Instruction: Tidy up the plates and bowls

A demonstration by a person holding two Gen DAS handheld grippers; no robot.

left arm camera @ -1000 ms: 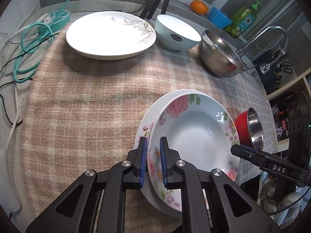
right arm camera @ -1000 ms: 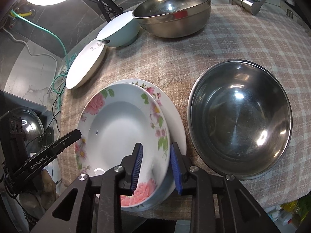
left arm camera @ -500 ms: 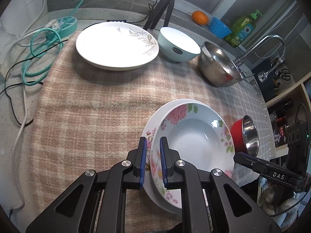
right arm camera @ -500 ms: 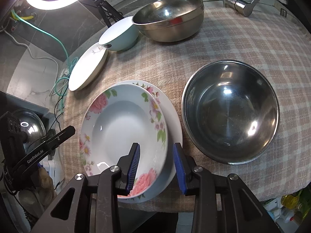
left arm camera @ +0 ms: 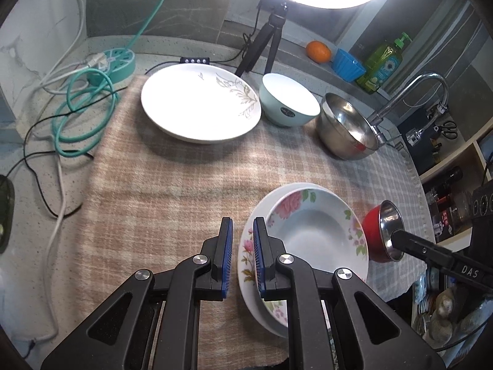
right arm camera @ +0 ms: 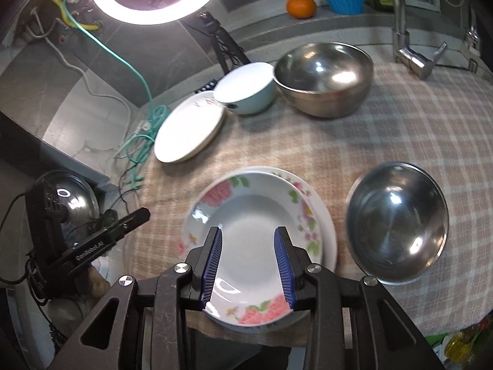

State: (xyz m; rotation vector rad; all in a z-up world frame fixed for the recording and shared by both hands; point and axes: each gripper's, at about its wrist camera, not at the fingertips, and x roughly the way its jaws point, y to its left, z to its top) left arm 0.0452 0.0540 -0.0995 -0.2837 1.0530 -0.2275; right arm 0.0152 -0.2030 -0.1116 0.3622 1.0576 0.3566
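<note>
Two floral plates (left arm camera: 311,240) lie stacked near the front edge of the checked cloth; they also show in the right wrist view (right arm camera: 255,231). My left gripper (left arm camera: 242,252) is slightly open and empty, raised by the stack's left rim. My right gripper (right arm camera: 248,262) is open and empty, raised above the stack's near side. A white plate (left arm camera: 197,104), a light blue bowl (left arm camera: 288,104) and a steel bowl (left arm camera: 345,129) stand in a row at the back. A second steel bowl (right arm camera: 397,228) sits right of the stack.
A ring light on a tripod (left arm camera: 268,40) stands behind the dishes. Cables and a teal power strip (left arm camera: 114,61) lie at the left. A faucet (left arm camera: 413,92), an orange (left arm camera: 319,51), a blue cup (left arm camera: 348,64) and a soap bottle (left arm camera: 382,61) are at the back right.
Both grippers let go of the floral plate's rim, opened and drew back upward. The right one opened wide. The plate now rests on the one beneath.
</note>
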